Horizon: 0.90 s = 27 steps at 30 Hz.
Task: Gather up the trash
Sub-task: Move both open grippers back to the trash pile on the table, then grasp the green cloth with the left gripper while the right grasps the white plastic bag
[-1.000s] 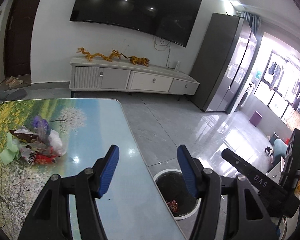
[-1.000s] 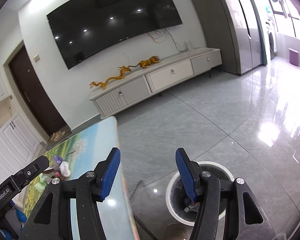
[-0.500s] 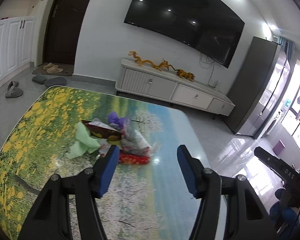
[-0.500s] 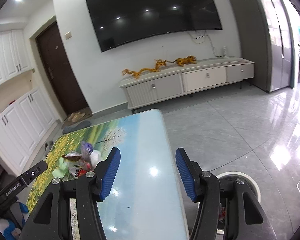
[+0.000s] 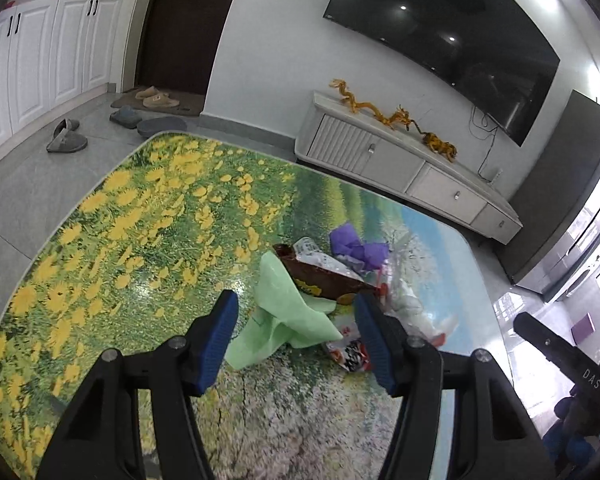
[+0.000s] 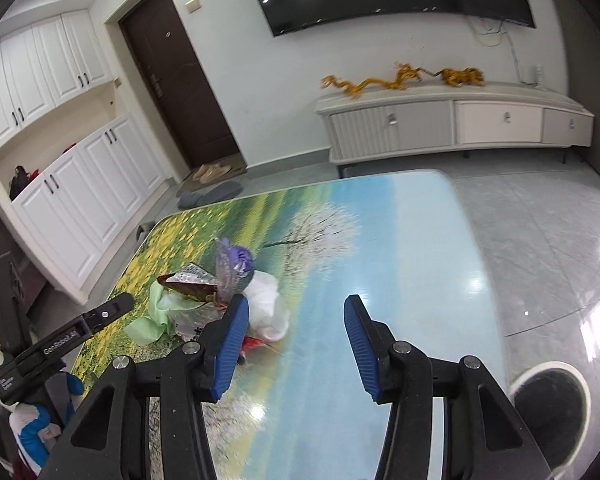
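grey floor tiles (image 6: pixel 548 240) run out to a white wall where we see a dark television (image 5: pixel 452 40), a pale low cabinet (image 6: pixel 452 124) with golden dragon figures (image 6: pixel 400 78) on top, a dark door (image 6: pixel 176 76) with slippers (image 5: pixel 66 142) near it, and white cupboards (image 6: pixel 64 192) on the left. nearer to us lies the surface (image 5: pixel 112 240), printed with yellow flowers, green meadow and a blossoming tree. the trash pile (image 5: pixel 324 280) sits on it toward the right side in the left wrist view: a pale green bag (image 5: pixel 288 316), a brown wrapper (image 5: pixel 324 278), crumpled purple paper (image 5: pixel 358 246), clear plastic and a red-and-white packet (image 5: pixel 350 354) at the near edge of the heap. our left claw (image 5: pixel 296 338) hangs just over the near side of the pile with its blue pads apart, about half spread, the green bag seen between them but nothing gripped. our right claw (image 6: pixel 292 344) hovers over the bare blue part of the surface to the right of the pile; its jaws are closing, with nothing between them, and its left pad overlaps the white bag (image 6: pixel 266 306) only in line of sight. a round white-rimmed bin (image 6: pixel 550 408) stands on the floor at the near right, beside the surface's corner.
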{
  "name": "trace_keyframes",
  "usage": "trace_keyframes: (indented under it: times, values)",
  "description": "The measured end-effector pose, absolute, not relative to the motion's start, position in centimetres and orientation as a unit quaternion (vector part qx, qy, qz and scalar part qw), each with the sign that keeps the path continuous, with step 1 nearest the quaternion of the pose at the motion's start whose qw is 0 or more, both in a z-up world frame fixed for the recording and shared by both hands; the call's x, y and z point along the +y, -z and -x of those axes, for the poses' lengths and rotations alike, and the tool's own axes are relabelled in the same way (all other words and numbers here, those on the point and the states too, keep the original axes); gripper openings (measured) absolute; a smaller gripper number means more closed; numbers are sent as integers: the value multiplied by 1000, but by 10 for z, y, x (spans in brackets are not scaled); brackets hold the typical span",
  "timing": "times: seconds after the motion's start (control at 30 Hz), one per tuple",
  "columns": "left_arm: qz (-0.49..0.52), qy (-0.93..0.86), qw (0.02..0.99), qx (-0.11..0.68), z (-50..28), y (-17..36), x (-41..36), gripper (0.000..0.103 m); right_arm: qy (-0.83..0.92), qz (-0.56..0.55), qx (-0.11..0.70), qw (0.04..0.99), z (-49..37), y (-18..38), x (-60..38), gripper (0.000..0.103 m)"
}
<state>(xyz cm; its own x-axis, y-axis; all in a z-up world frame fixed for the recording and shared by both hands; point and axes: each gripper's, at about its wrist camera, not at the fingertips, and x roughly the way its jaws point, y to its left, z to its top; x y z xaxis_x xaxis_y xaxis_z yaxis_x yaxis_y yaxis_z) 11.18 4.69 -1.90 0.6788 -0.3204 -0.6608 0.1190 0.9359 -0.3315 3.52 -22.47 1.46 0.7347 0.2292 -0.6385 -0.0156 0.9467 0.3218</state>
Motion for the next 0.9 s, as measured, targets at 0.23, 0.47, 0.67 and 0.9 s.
trace_keyframes:
  times: [0.23, 0.47, 0.67, 0.9]
  values:
    - [152, 119, 891, 411, -141, 47, 50, 58, -105, -148, 400, 898, -80, 21, -204, 44]
    - [161, 124, 883, 424, -147, 61, 53, 52, -122, -145, 435, 880, -93, 45, -193, 35]
    - [158, 132, 882, 424, -147, 63, 50, 39, -127, -145, 440, 877, -89, 49, -194, 28]
    - [160, 131, 882, 424, -138, 62, 51, 36, -128, -146, 441, 876, -76, 49, -203, 28]
